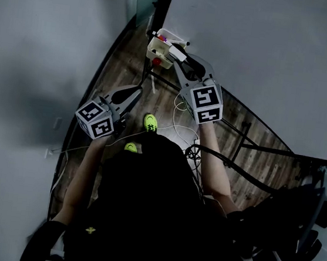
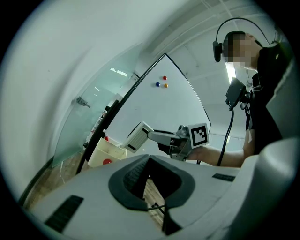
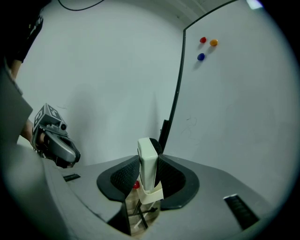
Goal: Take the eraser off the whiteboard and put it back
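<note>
White eraser (image 3: 147, 151) clamped in right claw (image 3: 149, 159) near whiteboard (image 3: 234, 117); left claw (image 2: 149, 158) fully closed.

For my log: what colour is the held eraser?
Off-white; the eraser shows best in the left gripper view.

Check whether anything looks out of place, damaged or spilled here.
Nothing looks spilled or damaged. Only the eraser is off its spot: it is clamped between the jaws of the right gripper, near the whiteboard. Loose cables trail across the floor.
</note>
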Tool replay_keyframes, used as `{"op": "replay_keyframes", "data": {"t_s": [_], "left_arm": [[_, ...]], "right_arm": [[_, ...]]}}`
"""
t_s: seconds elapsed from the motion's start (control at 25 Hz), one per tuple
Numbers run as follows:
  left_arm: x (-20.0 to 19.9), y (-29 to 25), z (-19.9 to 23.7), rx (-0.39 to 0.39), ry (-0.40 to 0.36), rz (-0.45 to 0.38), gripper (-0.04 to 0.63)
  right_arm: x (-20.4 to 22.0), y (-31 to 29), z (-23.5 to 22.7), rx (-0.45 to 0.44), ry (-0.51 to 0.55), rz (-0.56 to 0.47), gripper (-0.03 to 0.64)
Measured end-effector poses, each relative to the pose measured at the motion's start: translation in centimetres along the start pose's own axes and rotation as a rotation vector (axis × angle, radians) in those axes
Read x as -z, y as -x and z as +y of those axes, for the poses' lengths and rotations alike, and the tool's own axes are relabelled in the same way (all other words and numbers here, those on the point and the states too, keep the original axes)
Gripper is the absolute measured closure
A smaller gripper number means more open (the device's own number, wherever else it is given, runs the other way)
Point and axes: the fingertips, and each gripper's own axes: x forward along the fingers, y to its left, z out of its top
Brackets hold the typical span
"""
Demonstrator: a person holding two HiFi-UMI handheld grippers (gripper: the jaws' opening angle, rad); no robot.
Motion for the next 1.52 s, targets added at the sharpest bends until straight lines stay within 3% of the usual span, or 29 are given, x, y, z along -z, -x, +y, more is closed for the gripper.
{"op": "replay_keyframes", "data": {"t_s": [1.32, 1.52], "left_arm": [[-0.4, 1.2, -3.4, 0.075, -0.08, 0.006, 0.595], [-0.6, 1.4, -4.0, 0.106, -0.037, -0.031, 0.595]], "right_arm": [[-4.8, 6.2, 3.4, 0.057, 0.063, -0.077, 0.491], [-5.0, 6.7, 3.6, 0.061, 0.069, -0.078, 0.491]]}}
